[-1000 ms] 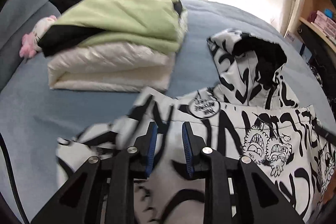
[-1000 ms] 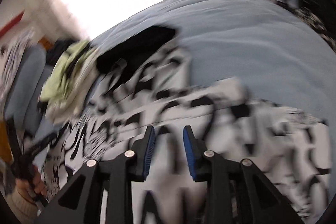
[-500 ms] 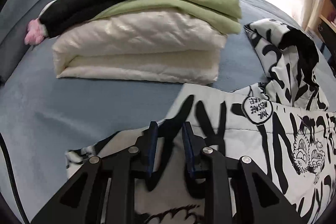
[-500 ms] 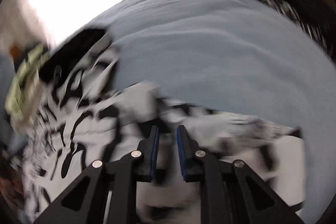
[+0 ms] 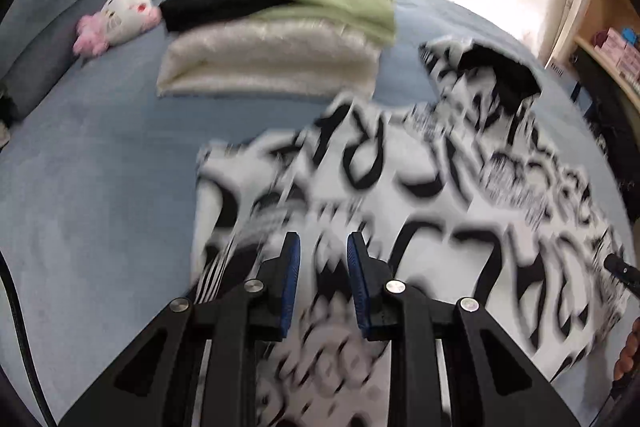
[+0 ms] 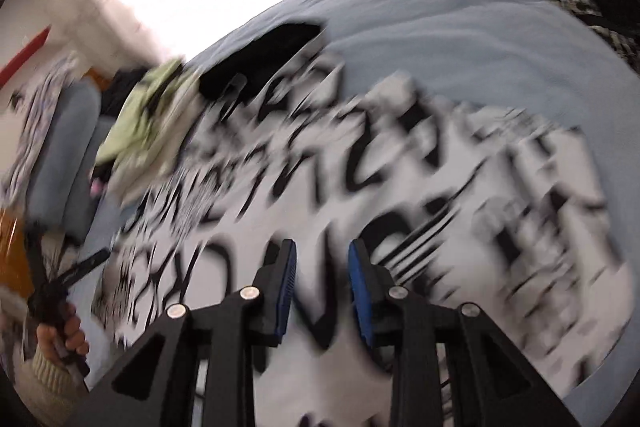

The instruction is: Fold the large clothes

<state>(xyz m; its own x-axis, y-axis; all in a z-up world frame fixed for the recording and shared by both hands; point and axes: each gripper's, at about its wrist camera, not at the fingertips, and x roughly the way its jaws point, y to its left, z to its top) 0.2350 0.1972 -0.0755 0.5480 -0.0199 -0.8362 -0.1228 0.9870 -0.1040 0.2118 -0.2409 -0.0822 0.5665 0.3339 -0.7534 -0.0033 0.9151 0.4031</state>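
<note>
Blue bed (image 5: 100, 187), printed jacket (image 5: 460, 227) beneath both narrowly parted, empty grippers, right's opening.

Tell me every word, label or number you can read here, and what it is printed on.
None can be read.
Black-and-white printed jacket: big black lettering, smeared by motion blur in both views.
Boxes on the shelf: too small to read.
</note>
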